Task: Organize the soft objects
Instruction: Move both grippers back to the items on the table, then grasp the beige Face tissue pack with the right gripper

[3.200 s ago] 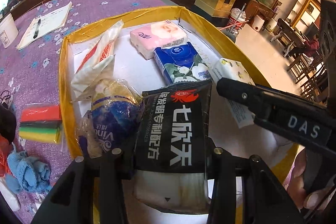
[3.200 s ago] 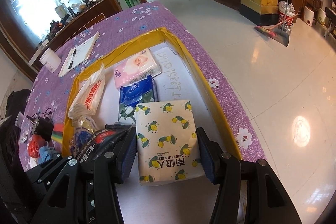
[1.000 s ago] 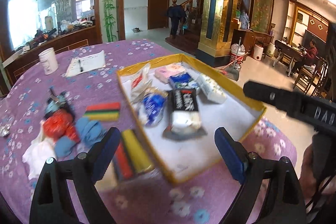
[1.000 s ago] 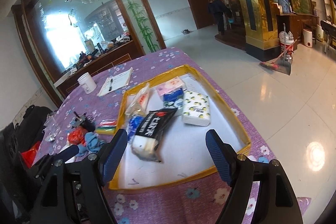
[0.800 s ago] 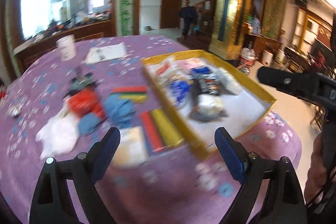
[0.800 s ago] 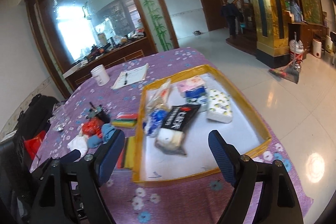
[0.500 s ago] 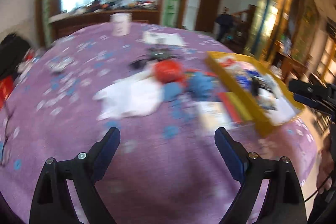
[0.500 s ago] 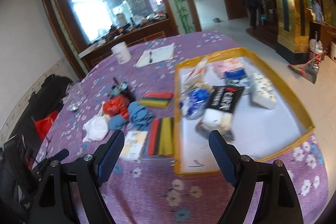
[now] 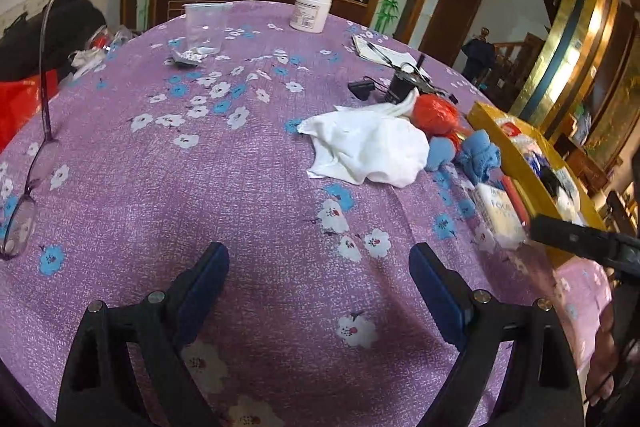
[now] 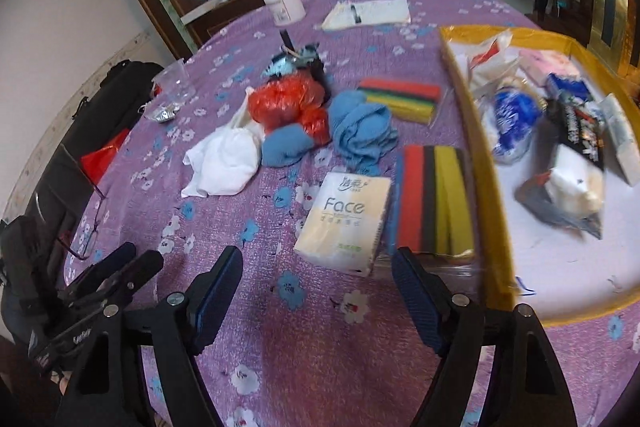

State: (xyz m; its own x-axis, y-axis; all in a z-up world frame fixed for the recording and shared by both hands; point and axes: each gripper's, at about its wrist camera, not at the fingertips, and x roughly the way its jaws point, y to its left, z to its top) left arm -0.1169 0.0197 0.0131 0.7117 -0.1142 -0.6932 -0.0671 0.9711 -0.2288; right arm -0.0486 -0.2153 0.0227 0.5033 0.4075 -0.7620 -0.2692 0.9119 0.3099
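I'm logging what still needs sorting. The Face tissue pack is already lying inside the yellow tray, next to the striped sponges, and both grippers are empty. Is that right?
Not quite. The Face tissue pack lies on the purple tablecloth, outside the yellow tray, as the right wrist view shows. It is indeed next to the striped sponges, and the left gripper and right gripper are both empty.

Purple flowered tablecloth [image 10: 320, 347], yellow tray [image 10: 486, 187], white cloth [image 10: 224, 155]
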